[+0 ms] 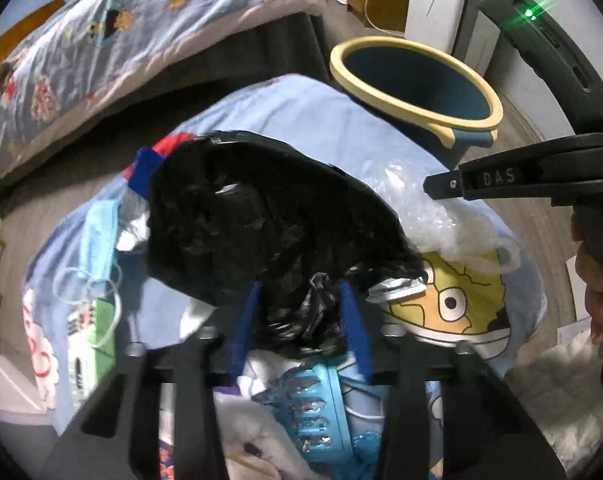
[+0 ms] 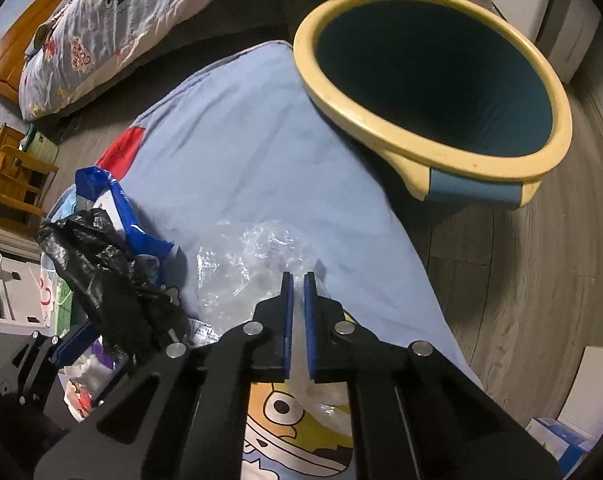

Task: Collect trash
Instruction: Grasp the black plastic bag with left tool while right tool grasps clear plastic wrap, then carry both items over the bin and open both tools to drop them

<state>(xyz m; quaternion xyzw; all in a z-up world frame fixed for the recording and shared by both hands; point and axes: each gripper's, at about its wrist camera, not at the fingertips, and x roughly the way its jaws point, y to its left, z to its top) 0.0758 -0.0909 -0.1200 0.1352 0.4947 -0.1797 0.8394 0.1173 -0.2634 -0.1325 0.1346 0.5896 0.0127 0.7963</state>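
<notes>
My left gripper is shut on a crumpled black plastic bag and holds it above the blue cartoon blanket. The bag also shows in the right wrist view, at the left. My right gripper is shut on a clear crumpled plastic bag that lies on the blanket; it shows as a white heap in the left wrist view. A teal bin with a cream rim stands open beyond the blanket, also in the left wrist view.
More litter lies on the blanket: a blue face mask, a blue-and-red wrapper, a light blue blister pack and white tissue. A pillow lies behind. Wooden furniture stands at the left.
</notes>
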